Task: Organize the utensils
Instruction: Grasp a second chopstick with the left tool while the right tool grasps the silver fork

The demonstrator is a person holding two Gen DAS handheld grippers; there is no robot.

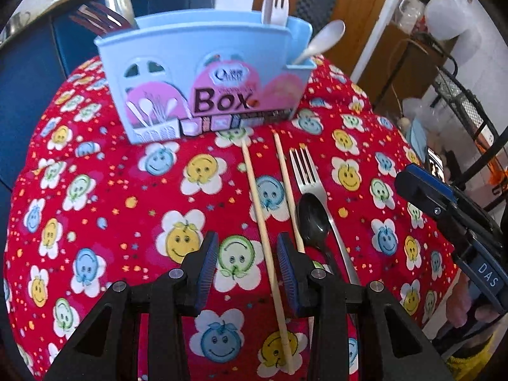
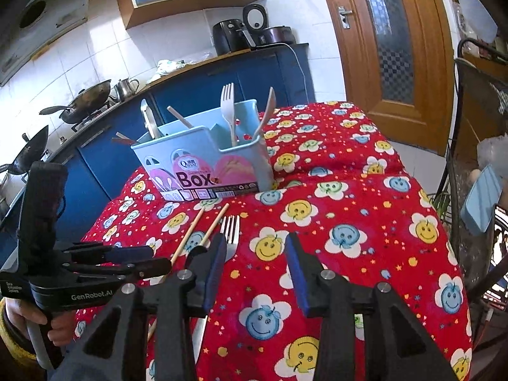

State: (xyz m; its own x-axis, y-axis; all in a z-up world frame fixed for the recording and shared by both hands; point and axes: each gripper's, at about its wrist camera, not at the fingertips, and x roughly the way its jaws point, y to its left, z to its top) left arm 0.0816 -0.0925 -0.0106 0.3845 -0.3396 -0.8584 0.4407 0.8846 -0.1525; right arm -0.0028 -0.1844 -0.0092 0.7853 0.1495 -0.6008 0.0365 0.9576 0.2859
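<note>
A light blue utensil box stands at the far side of the table, holding a white fork, a white spoon and other utensils. In front of it on the red cloth lie two wooden chopsticks, a metal fork and a black spoon. My left gripper is open low over the cloth, and the nearer chopstick runs between its fingers without the pads pressing it. My right gripper is open to the right of the fork, nothing between its fingers.
The table is draped in a red smiley-flower cloth, which falls away at the left and right edges. A blue kitchen counter with woks stands behind. A wire rack stands close on the right, and a wooden door is beyond.
</note>
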